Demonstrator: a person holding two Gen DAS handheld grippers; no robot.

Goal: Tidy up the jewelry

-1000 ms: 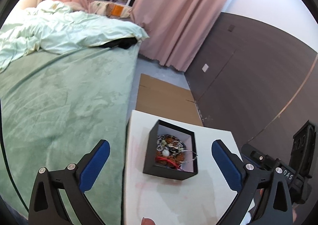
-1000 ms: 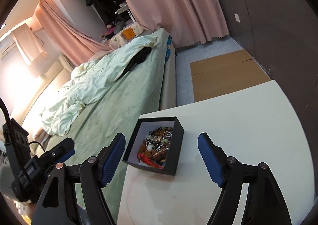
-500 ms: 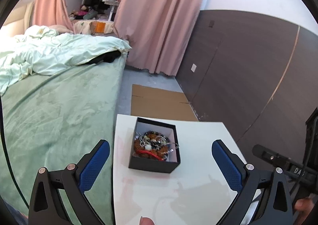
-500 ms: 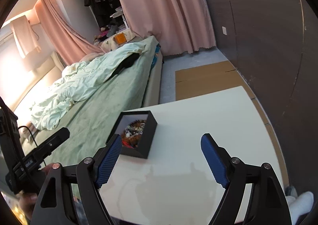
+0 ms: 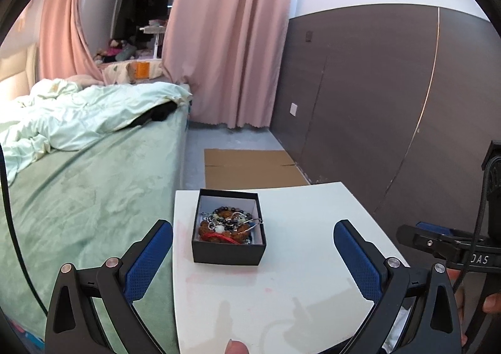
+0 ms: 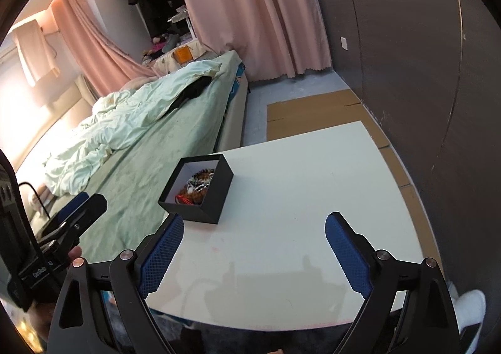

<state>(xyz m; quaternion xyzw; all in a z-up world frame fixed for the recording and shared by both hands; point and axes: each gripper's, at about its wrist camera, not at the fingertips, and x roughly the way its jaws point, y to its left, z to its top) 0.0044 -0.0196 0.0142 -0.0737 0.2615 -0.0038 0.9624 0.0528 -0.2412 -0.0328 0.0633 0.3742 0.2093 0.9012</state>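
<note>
A small open black box [image 5: 229,249] stands on the white table [image 5: 297,275] near its left edge. It holds a tangle of bead bracelets and chains [image 5: 230,224], with a red cord at the front. My left gripper [image 5: 253,255] is open and empty, its blue pads wide apart just short of the box. My right gripper [image 6: 254,252] is open and empty, to the right of and behind the box [image 6: 213,197]. The right gripper shows in the left wrist view [image 5: 438,239]; the left one shows in the right wrist view [image 6: 73,213].
A green bed [image 5: 78,197] with a rumpled pale duvet runs along the table's left side. Flat cardboard [image 5: 250,166] lies on the floor beyond the table. A dark panelled wall [image 5: 375,103] stands to the right, pink curtains [image 5: 231,41] at the back.
Both grippers have drawn back and levelled out. The box now sits farther from the right gripper and looks smaller. Both grippers stayed open.
</note>
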